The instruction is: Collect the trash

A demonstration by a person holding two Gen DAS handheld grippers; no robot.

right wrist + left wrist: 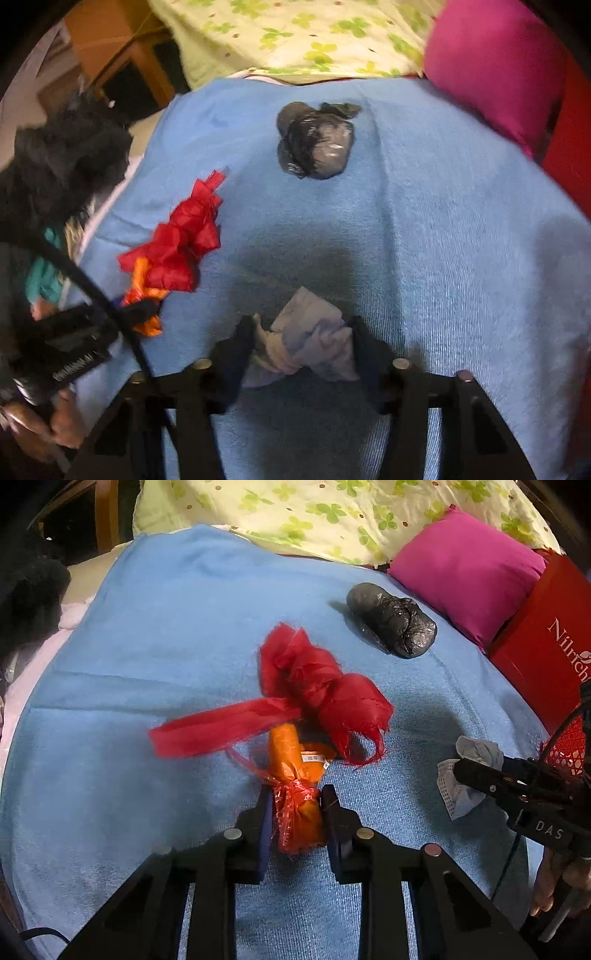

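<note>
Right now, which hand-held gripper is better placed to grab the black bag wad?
Neither is free. Right is probably nearer: from it the black bag wad lies straight ahead, but it holds crumpled tissue; left grips the orange bundle.

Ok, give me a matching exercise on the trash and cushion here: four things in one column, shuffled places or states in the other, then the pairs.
Things:
1. orange wrapper
2. crumpled tissue
3. black plastic bundle
4. pink cushion

Places or states:
A. lying alone on the blue towel, untouched
B. between the right tongs
C. beside the red box, at the towel's edge
D. clamped in the left tongs, red netting tied around it

Pairs: 1-D, 2-B, 3-A, 4-C
</note>
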